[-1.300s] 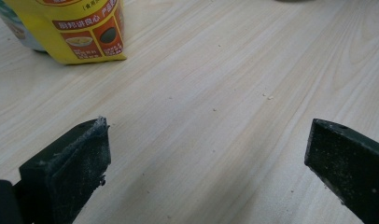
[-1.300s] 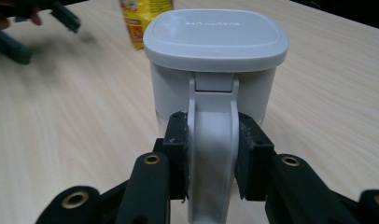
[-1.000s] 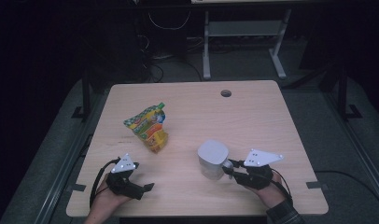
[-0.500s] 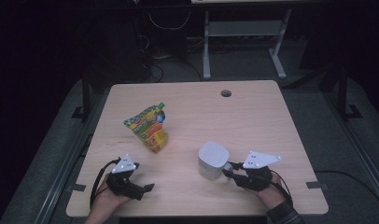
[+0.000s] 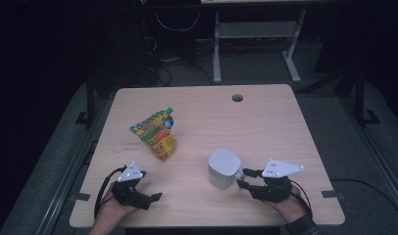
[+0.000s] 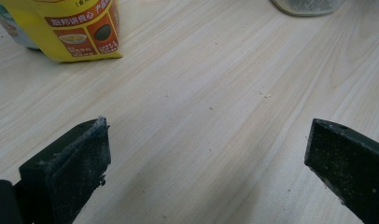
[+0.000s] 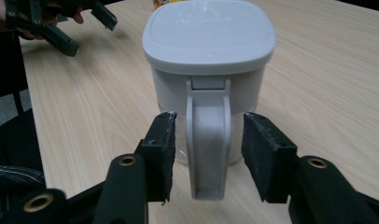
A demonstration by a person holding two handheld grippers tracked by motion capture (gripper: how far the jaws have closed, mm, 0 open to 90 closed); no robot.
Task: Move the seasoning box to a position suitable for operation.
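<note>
Right gripper view puts your right gripper [image 7: 208, 156] straddling the handle [image 7: 207, 140] of the grey lidded jug [image 7: 208, 60]: its fingers [image 7: 162, 149] have just been opening, and now there is a clear gap on each side of the handle, so the pads sit beside it without pressing on it. The handle stands upright between them, and the jug rests on the desk [image 7: 327, 70] with its flat lid closed. From the high view, the jug [image 5: 223, 169] stands near the front edge of the desk [image 5: 265, 122], right of the middle, with your right gripper [image 5: 242, 177] just behind its handle, toward the front right corner. Your left gripper [image 5: 155, 196] lies near the front left corner, well apart from the jug, and its fingers [image 6: 66, 172] are spread wide over bare wood with nothing between them. A yellow and green snack pouch [image 5: 157, 133] stands tilted toward the left edge, behind your left gripper and well apart from the jug.
</note>
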